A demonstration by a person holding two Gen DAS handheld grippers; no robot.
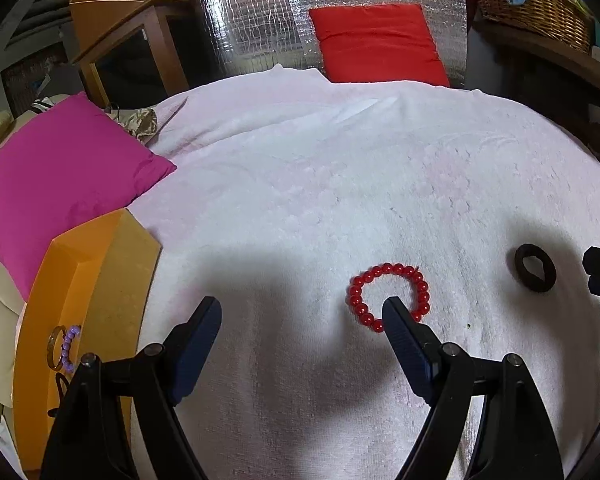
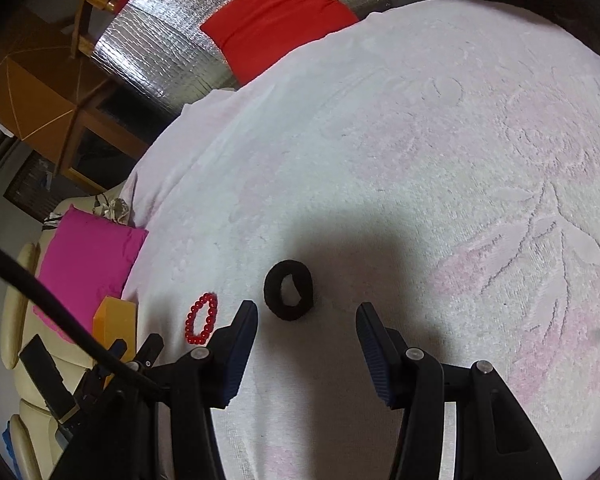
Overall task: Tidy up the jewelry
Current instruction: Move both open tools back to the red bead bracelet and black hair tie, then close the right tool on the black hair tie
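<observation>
A red bead bracelet (image 1: 388, 297) lies flat on the white towel (image 1: 320, 184); it also shows in the right wrist view (image 2: 201, 319). A black ring-shaped hair tie (image 1: 535, 267) lies to its right, also in the right wrist view (image 2: 289, 290). My left gripper (image 1: 302, 308) is open and empty, its right fingertip over the bracelet's near edge. My right gripper (image 2: 307, 310) is open and empty, just short of the black hair tie. An orange tray (image 1: 72, 276) at the left holds a purple bead bracelet (image 1: 69, 346) and a brown bangle (image 1: 54, 344).
A magenta cushion (image 1: 60, 176) lies left beside the tray. A red cushion (image 1: 376, 40) lies beyond the towel's far edge on silver foil matting. A wooden cabinet (image 1: 120, 28) stands at back left, a wicker basket (image 1: 536, 4) at back right.
</observation>
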